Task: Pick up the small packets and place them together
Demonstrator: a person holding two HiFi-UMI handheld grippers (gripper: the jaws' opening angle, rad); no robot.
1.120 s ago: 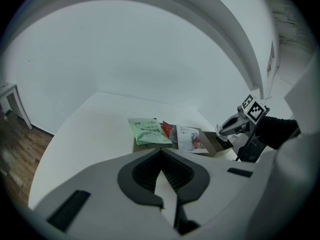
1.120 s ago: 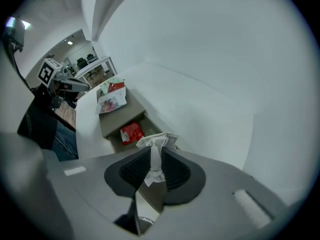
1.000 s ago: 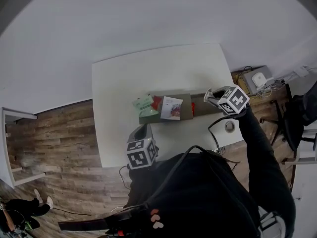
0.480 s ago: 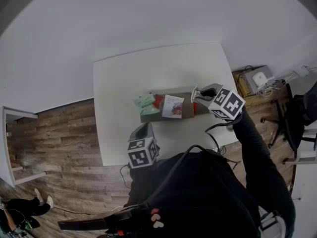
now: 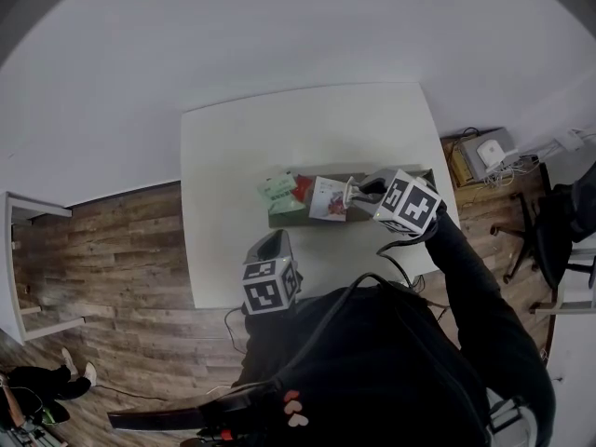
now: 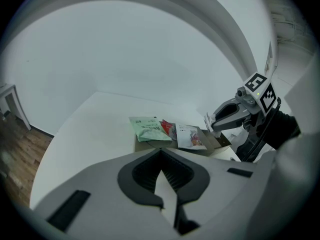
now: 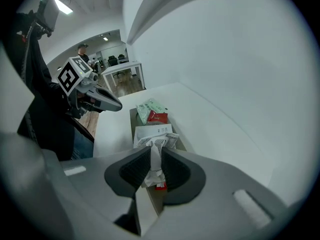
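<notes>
Between the right gripper's [image 7: 156, 150] jaws sits a small white packet [image 7: 155, 141], pinched firmly. Only its crimped top edge and a red scrap below the pads show, and the rest is hidden. Just beyond those jaws a flat white packet [image 7: 154, 131] lies in the cardboard tray [image 7: 175, 140], with a red packet [image 7: 158, 117] and a green packet [image 7: 150, 108] farther on. Their print is too small to read. The gripper's body hides the tray's near end. Short of the tray, the left gripper [image 6: 160, 153] has its jaws closed together on nothing.
</notes>
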